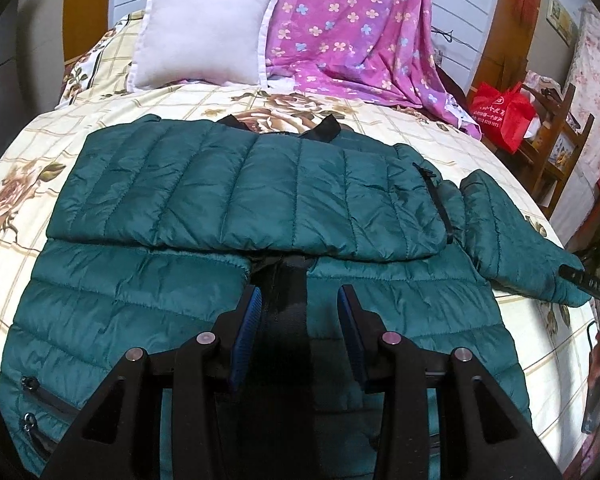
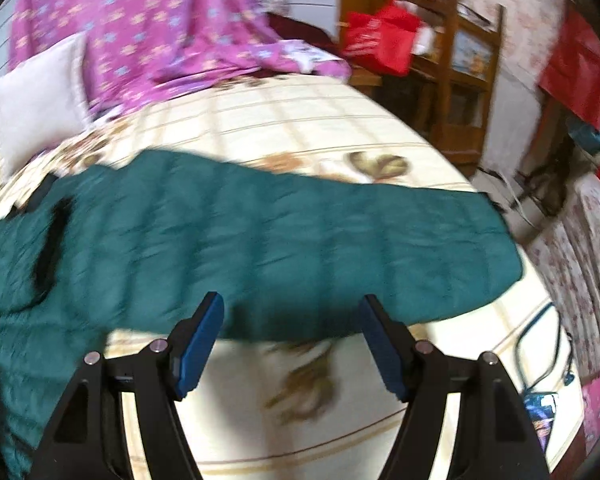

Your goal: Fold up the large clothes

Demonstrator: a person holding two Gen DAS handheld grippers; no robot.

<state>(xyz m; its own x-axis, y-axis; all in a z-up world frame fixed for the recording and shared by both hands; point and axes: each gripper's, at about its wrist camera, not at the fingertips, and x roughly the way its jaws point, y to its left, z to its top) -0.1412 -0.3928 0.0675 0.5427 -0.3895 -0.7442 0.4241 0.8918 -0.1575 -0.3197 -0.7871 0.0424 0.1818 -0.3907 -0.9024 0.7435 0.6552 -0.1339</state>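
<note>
On the bed with the cream floral sheet (image 1: 180, 104) lies the teal quilted puffer jacket (image 1: 240, 200); one sleeve is folded across its chest, the other sleeve (image 2: 300, 240) reaches toward the bed's right edge. I judge most folds remain. Left gripper (image 1: 300, 320) hovers, jaws partly apart and empty, over the zipper. Right gripper (image 2: 292, 340), jaws wide and empty, has free sheet beneath.

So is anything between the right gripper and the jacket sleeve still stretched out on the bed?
Nothing visible. The right gripper hangs open just short of the outstretched sleeve, with only bare bedsheet around it.
</note>
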